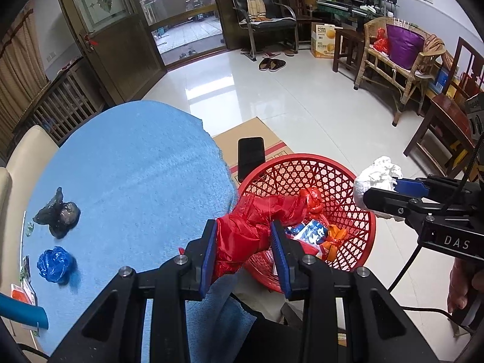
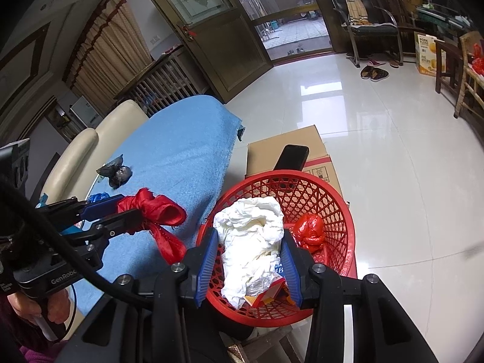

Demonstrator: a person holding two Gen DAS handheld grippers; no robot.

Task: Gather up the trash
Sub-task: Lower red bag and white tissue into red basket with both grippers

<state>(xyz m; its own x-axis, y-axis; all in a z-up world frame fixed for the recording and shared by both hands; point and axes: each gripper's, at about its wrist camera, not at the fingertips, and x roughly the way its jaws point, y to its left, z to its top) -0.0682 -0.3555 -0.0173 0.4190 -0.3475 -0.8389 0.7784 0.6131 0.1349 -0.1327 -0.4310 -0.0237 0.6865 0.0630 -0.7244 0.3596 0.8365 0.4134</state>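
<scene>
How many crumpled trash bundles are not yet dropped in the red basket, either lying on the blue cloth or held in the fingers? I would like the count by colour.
Red bundle: 1, in the left gripper
White bundle: 1, in the right gripper
Black bundle: 1, on the blue cloth
Blue bundle: 1, on the cloth
Total: 4

Both views are lit brightly and evenly by daylight admitted through the open doorway (image 1: pixel 187 27). Broad white glare is thrown onto the glossy floor tiles (image 1: pixel 208 90). Strong fisheye curvature and black vignetted corners are seen at the edges. Shadows are soft; focus is sharp throughout.
</scene>
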